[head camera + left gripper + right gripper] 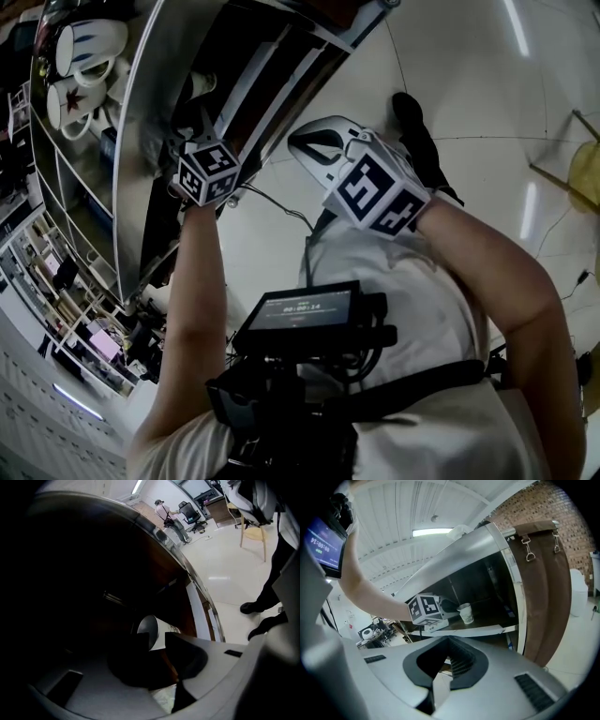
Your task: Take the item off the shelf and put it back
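left tongs (157, 640): jaws apart, not pinching anything. The tips sit either side of the paper cup (158, 631) but the pads aren't pressing on it, far as I can see
paper cup: standing upright on the dark shelf (478, 631), a bit back from its white front edge, just past the left tongs' nose in the right gripper view
right tongs (446, 641): jaws together, nothing in them, held off in front of the shelf and well apart from the cup
left arm (192, 309): reaches into the shelf opening, marker cube (208, 172) right at the front edge
other stuff: striped mugs (84, 47) on a rack way off to the side
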`<state>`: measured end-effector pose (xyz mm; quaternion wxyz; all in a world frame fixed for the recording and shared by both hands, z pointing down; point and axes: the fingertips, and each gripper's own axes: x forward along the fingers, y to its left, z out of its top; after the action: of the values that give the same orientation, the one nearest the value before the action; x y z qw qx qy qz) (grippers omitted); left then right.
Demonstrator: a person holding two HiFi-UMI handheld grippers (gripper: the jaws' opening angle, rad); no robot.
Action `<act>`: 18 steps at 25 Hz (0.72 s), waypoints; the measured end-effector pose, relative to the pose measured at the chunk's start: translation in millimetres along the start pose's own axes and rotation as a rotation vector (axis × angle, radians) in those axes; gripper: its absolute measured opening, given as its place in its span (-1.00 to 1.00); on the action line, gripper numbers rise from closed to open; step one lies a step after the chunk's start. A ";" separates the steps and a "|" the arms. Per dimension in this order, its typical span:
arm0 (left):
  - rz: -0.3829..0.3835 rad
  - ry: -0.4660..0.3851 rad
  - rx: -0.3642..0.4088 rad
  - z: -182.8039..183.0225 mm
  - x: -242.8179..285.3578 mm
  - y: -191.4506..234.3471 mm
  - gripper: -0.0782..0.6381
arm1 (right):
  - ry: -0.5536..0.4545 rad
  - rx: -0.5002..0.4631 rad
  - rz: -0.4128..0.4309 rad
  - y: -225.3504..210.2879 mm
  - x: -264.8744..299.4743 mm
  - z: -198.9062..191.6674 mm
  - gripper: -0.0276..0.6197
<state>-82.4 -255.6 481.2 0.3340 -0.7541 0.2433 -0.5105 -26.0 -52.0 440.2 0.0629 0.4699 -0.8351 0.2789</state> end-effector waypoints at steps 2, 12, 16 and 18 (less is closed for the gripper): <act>0.012 -0.002 -0.017 -2.7 -4.2 0.1 -0.45 | 0.005 -0.009 0.003 3.0 0.9 -0.4 -0.89; -0.064 -0.083 -0.219 13.9 -61.4 -21.6 -0.45 | 0.014 -0.087 0.036 18.3 2.3 12.1 -0.89; -0.106 -0.112 -0.334 16.9 -85.6 -26.4 -0.44 | 0.023 -0.132 0.052 23.7 3.4 22.4 -0.89; -0.099 -0.132 -0.355 19.9 -97.4 -22.5 -0.54 | 0.025 -0.153 0.057 26.7 3.5 27.6 -0.89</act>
<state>-98.3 -166.8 433.9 0.1855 -0.8440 0.2697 -0.4248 -45.5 -58.4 407.5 0.1011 0.4360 -0.8662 0.2220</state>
